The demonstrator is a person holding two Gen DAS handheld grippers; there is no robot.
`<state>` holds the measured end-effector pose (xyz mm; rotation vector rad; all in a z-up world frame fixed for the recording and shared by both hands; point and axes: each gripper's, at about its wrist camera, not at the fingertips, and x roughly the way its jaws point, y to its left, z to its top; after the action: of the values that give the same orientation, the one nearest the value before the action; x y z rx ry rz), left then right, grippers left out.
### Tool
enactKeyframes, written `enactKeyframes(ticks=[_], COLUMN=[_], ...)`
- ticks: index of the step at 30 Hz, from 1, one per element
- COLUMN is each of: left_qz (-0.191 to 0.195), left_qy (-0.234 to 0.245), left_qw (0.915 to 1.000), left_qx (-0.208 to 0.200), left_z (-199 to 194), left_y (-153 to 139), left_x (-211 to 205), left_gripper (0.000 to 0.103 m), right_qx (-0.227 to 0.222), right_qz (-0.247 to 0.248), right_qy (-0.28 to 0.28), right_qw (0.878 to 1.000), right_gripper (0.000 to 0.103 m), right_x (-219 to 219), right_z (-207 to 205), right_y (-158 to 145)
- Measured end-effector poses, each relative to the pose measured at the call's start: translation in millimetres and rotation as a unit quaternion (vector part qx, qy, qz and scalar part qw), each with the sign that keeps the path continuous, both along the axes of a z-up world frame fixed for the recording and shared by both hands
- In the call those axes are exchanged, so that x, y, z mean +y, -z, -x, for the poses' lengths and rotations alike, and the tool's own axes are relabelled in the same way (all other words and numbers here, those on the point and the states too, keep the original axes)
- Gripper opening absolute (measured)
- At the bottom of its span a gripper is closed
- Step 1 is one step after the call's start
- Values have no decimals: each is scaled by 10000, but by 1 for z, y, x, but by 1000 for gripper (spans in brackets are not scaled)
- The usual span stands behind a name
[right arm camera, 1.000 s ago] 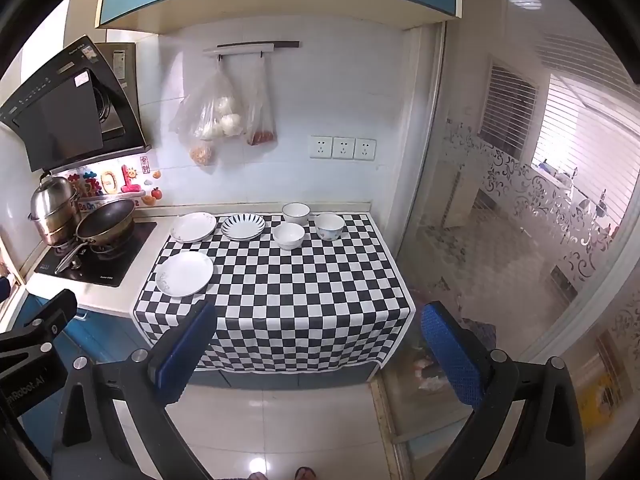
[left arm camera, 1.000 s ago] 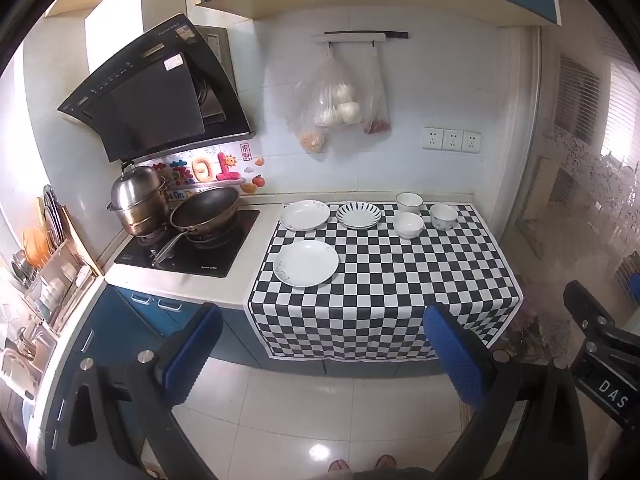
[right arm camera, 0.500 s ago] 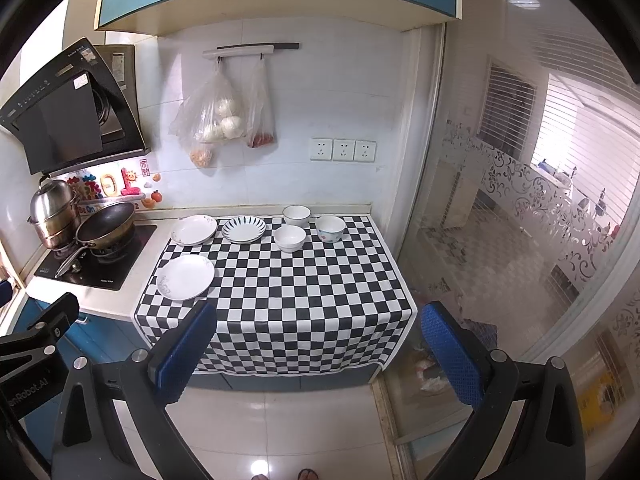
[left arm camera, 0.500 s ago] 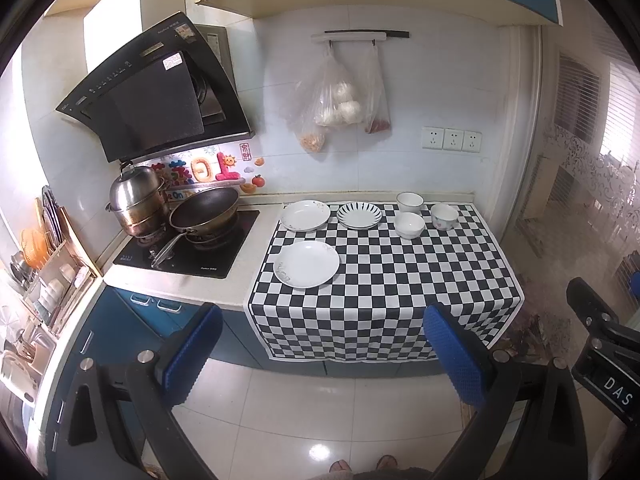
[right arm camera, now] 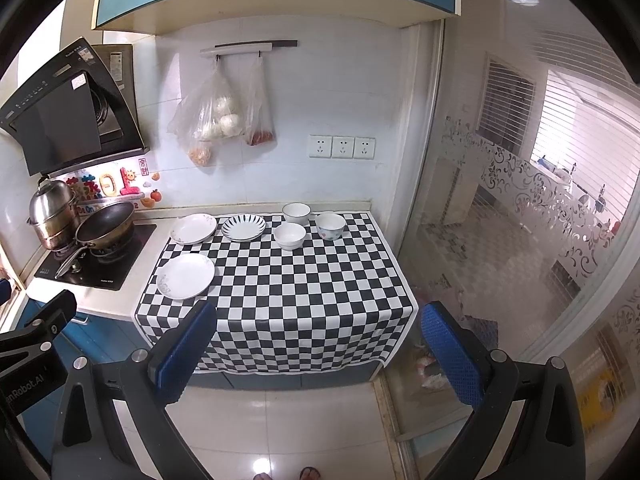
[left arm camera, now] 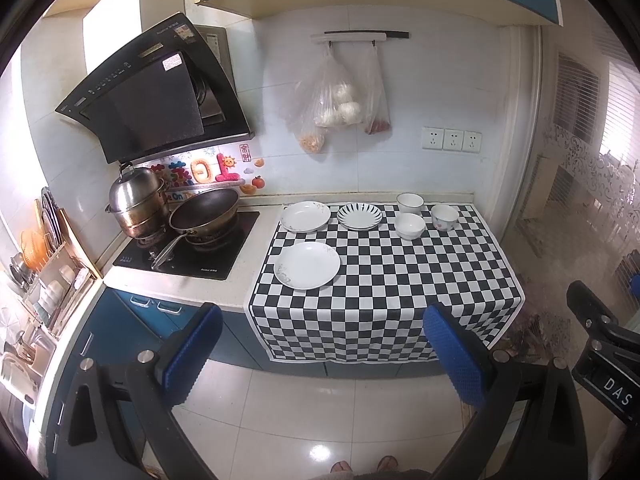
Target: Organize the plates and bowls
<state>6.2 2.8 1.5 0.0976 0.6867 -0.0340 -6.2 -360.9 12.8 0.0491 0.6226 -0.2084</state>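
On the checkered cloth [left arm camera: 400, 280] lie three plates: a white plate [left arm camera: 307, 265] at the front left, a white plate [left arm camera: 305, 216] at the back left, and a blue-striped plate [left arm camera: 359, 215] beside it. Three bowls stand at the back right: a white bowl [left arm camera: 409, 225], a rimmed bowl [left arm camera: 409, 202] and a patterned bowl [left arm camera: 444, 217]. The same dishes show in the right wrist view, such as the front plate [right arm camera: 185, 275] and white bowl [right arm camera: 290, 235]. My left gripper [left arm camera: 320, 352] and right gripper [right arm camera: 316, 344] are open, empty, well short of the counter.
A hob [left arm camera: 188, 254] with a wok [left arm camera: 205, 214] and a steel pot [left arm camera: 138, 206] is left of the cloth. A dish rack [left arm camera: 44, 264] stands at far left. Bags [left arm camera: 336, 108] hang on the wall. A glass partition [right arm camera: 520, 220] bounds the right.
Both views have shifted only slightly; the counter sits marginally nearer. The dishes have not moved and both grippers stay open.
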Motion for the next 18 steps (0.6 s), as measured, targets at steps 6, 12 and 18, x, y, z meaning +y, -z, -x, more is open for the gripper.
enactKeyframes(ticks=[6, 12, 18], left_qz=[-3, 8, 1], left_qy=[-12, -18, -13], left_qw=[10000, 10000, 10000], left_qx=[-29, -39, -40], left_z=[0, -1, -1], left_y=[-2, -3, -4], left_x=[2, 4, 4], left_gripper=[103, 103, 103], right_qx=[-8, -9, -24], right_qz=[-28, -14, -1], right_qy=[11, -2, 10], right_qw=[10000, 10000, 10000], right_gripper=[103, 103, 103], right_x=[0, 1, 4], right_z=[0, -1, -3], right_y=[-1, -1, -2])
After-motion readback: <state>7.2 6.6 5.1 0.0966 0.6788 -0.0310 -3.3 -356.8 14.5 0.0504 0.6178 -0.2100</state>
